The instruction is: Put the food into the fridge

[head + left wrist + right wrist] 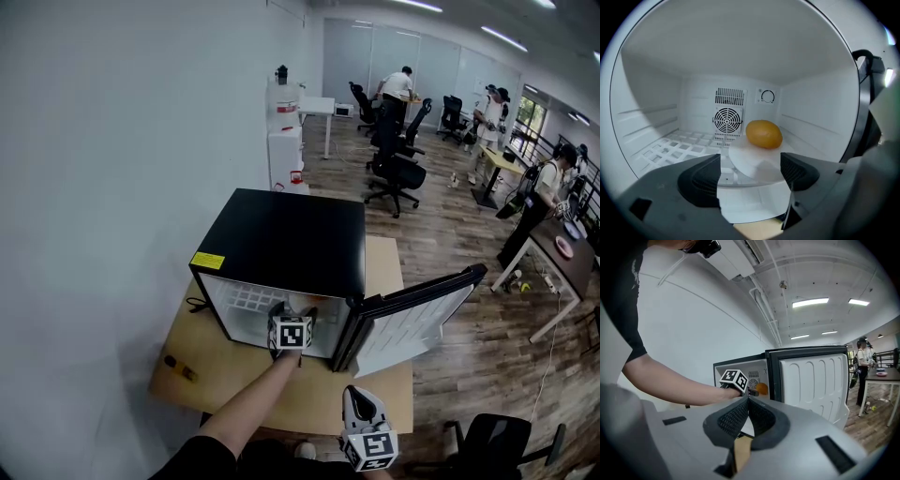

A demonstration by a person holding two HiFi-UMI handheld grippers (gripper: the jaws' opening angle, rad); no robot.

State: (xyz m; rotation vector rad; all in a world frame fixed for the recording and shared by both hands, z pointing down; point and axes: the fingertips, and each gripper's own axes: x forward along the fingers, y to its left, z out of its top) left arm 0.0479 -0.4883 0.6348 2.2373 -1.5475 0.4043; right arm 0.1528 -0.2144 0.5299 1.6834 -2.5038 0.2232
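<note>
A black mini fridge (281, 239) stands on a wooden table (216, 366) with its door (412, 319) swung open to the right. Inside it, a yellow-orange rounded food (764, 133) lies on a white plate (752, 161) resting on the white grid shelf (679, 145). My left gripper (750, 171) reaches into the fridge mouth and is open, its fingers standing either side of the plate's near edge. My right gripper (747, 416) is shut on nothing and hangs back near the table's front edge (356, 398), pointing at the fridge.
A white wall runs close along the left of the fridge. A fan grille (727, 119) and a dial (767, 96) sit on the fridge's back wall. Office chairs (394, 169), desks and several people stand far behind. A small object (178, 367) lies on the table's left.
</note>
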